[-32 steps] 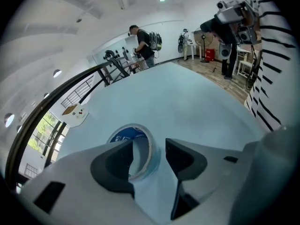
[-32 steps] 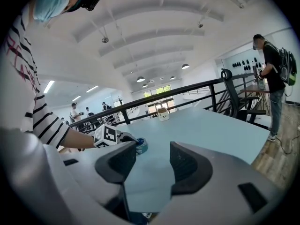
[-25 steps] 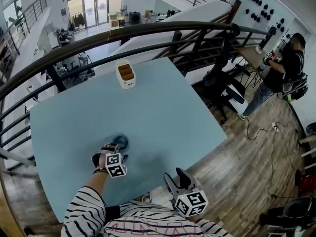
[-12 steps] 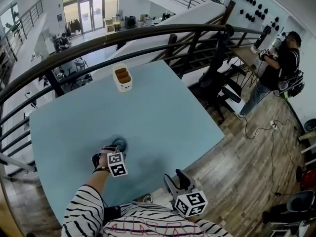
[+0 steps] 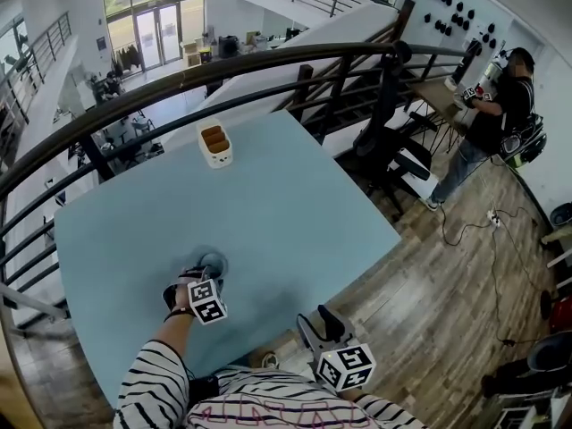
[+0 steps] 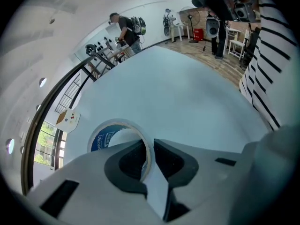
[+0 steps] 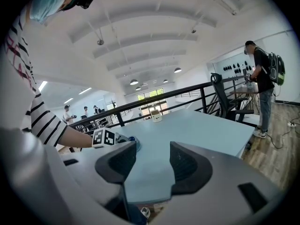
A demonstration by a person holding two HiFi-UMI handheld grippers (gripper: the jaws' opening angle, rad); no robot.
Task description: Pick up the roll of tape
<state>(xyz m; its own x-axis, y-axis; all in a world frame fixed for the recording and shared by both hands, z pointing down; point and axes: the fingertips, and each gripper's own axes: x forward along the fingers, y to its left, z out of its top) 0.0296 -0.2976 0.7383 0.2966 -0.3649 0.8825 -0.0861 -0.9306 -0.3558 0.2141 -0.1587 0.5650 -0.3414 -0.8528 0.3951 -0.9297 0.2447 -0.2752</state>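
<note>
Head view with the two gripper views. The left gripper (image 5: 212, 273) (image 6: 151, 146) points steeply down at the light-blue counter (image 5: 268, 204). It is carried by the left hand (image 5: 179, 291), which wraps its handle, the forearm reaching forward out of a striped sleeve (image 5: 156, 382). Its jaws have just been closing. In the left gripper view they stand narrowly apart with the wall of the roll of tape (image 5: 217, 261) (image 6: 108, 130) pinched between them, one jaw inside the ring and the other outside it. The roll of tape, pale with a blue printed core, lies flat on the counter near the person's side.

The right gripper (image 5: 319, 322) (image 7: 152, 161) is held to the right of the roll of tape and nearer the person, at the counter's near edge and well apart from the roll. It points only shallowly downward across the counter. Its jaws stand wide apart with only bare counter showing between them. In the right gripper view, the left gripper's marker cube and the roll of tape appear to the left of these jaws.

A white container (image 5: 215, 144) (image 7: 155, 116) with brown contents stands well beyond the roll of tape, close to the counter's far edge. Past it runs a dark railing (image 5: 268, 61). Far to the right of the roll of tape, off the counter, a person (image 5: 487, 123) with a backpack stands on the wooden floor (image 5: 447, 293).
</note>
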